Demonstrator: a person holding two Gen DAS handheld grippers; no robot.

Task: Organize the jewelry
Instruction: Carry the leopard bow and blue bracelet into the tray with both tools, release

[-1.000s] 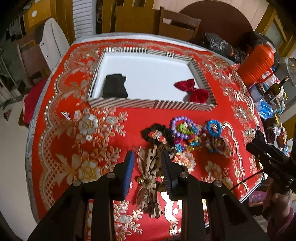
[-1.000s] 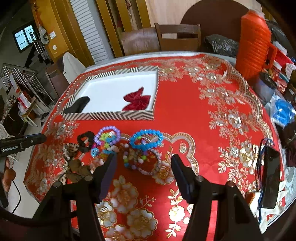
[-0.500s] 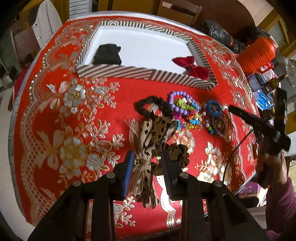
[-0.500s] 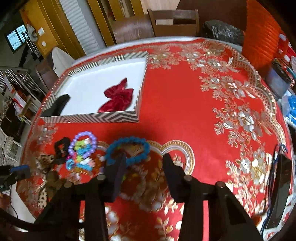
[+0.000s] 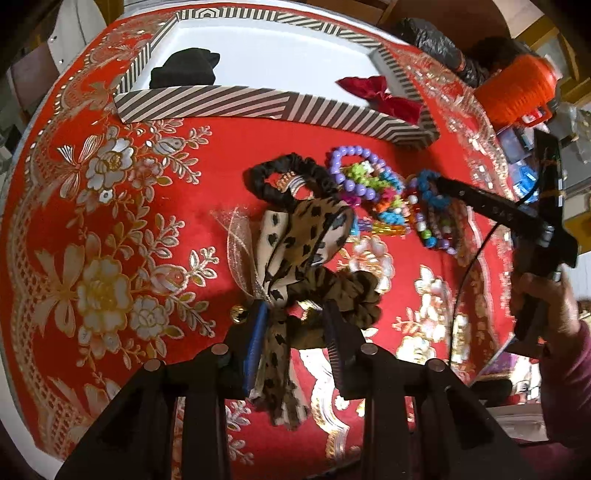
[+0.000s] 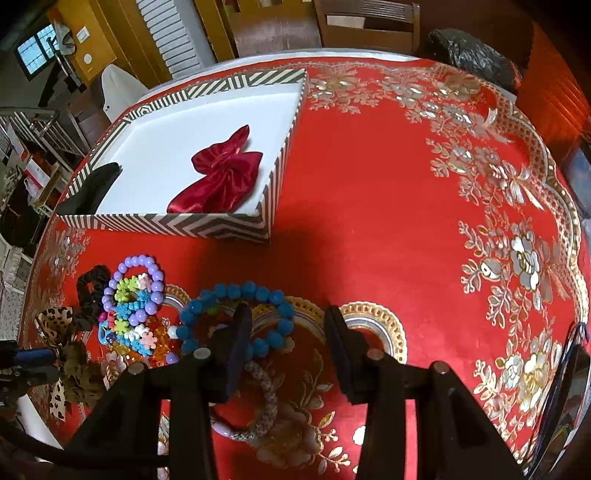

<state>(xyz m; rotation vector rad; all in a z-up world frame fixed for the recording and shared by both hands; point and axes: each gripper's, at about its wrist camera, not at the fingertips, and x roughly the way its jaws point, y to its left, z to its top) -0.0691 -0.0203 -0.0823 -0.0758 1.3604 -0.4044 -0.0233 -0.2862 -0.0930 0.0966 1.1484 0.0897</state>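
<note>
A striped tray (image 5: 236, 101) (image 6: 173, 223) on the red tablecloth holds a black cloth (image 5: 184, 68) and a red velvet bow (image 6: 218, 177) (image 5: 384, 96). In front lie a black scrunchie (image 5: 288, 179), a purple bead bracelet (image 6: 135, 288), a blue bead bracelet (image 6: 236, 317) and a leopard-print bow (image 5: 295, 258). My left gripper (image 5: 295, 332) is open, its jaws either side of the leopard bow's knot. My right gripper (image 6: 288, 332) is open low over the blue bracelet, its left finger inside the ring.
An orange jug (image 5: 517, 88) and a black bag (image 6: 472, 55) stand at the table's far right. A dark phone (image 6: 565, 398) lies near the right edge. Wooden chairs (image 6: 365, 22) stand behind the table.
Both grippers moved forward and down. The left now straddles the leopard bow. The right now sits over the blue bracelet.
</note>
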